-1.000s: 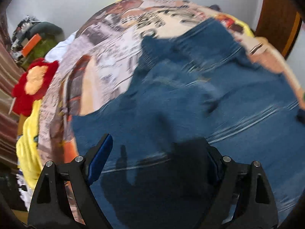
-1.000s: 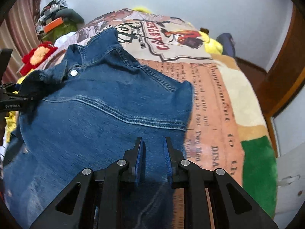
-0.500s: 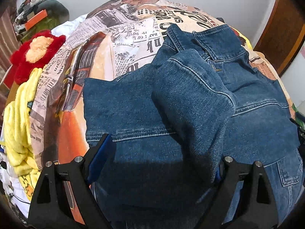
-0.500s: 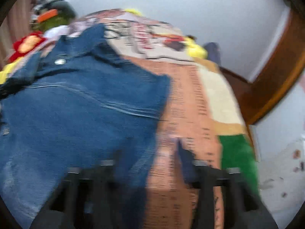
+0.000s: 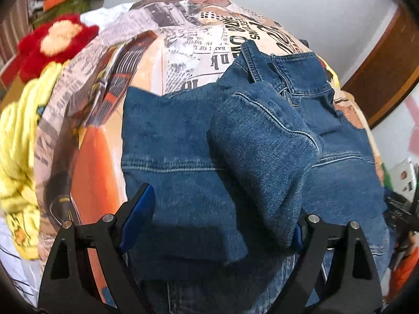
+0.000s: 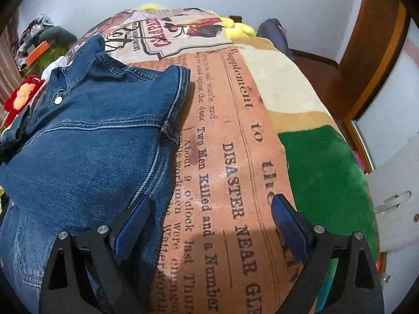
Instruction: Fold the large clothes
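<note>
A blue denim jacket (image 5: 199, 157) lies on the bed, its collar at the far end and a sleeve (image 5: 262, 151) folded across its back. My left gripper (image 5: 217, 219) is open just above the jacket's near part, and the sleeve's end hides most of its right finger. In the right wrist view the jacket (image 6: 86, 141) fills the left side, with a metal button near the collar. My right gripper (image 6: 209, 225) is open and empty over the jacket's right edge and the blanket.
The bed carries a newspaper-print blanket (image 6: 230, 136) with a green patch (image 6: 322, 162). A red and orange plush (image 5: 52, 44) and yellow fabric (image 5: 18, 141) lie at the left. A wooden door frame (image 6: 371, 52) and white drawers (image 6: 395, 183) stand to the right.
My right gripper has opened, let go of the jacket and moved right over the blanket. My left gripper, open throughout, has drawn back slightly; the sleeve now lies folded across the jacket.
</note>
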### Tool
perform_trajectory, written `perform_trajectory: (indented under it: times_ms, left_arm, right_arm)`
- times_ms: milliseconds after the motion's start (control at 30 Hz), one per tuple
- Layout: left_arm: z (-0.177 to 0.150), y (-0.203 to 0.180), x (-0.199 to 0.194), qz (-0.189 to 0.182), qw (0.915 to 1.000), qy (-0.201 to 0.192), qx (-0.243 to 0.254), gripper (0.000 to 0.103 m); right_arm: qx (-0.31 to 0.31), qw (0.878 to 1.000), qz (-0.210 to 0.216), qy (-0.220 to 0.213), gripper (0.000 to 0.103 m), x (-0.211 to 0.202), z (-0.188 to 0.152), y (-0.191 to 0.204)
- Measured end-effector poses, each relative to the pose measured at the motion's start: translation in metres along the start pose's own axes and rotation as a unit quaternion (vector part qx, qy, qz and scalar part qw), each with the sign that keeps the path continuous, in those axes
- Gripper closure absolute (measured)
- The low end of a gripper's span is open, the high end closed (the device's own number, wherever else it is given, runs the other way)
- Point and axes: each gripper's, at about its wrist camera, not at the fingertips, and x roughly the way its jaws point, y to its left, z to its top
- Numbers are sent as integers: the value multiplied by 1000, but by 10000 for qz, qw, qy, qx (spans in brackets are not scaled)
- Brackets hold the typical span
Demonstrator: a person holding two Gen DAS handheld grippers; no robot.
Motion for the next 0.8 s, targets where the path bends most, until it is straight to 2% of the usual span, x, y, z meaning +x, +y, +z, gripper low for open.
perform_trajectory:
  times_ms: [133, 267, 300, 433, 567, 667, 800]
  left_arm:
    - [-2, 18, -11, -309, 9987, -100, -384, 15]
    - [-6, 39, -18, -68, 9985, -143, -532, 14]
    - [-9, 40, -16, 119, 9987, -74, -500, 14]
    - [-24, 29, -10, 817, 9964, 104, 176, 15]
    - [-34, 28, -13, 788, 9961, 173, 358, 15]
    - [-29, 24, -24, 825, 9956, 13, 445, 15]
    - [-6, 7, -35, 919, 9926, -256, 746, 15]
  right_arm:
    - [-9, 10000, -14, 23, 11, 1, 0, 0]
    - [7, 10000, -23, 50, 10, 3, 1, 0]
    - [9, 10000, -33, 54, 10, 3, 2, 0]
    - [62, 9999, -35, 79, 10, 3, 2, -1]
    - [75, 9999, -82, 120, 10, 3, 4, -1]
    - [-51, 9996, -205, 189, 10, -2, 12, 2]
    - [-352, 9989, -268, -173, 10, -27, 32, 18]
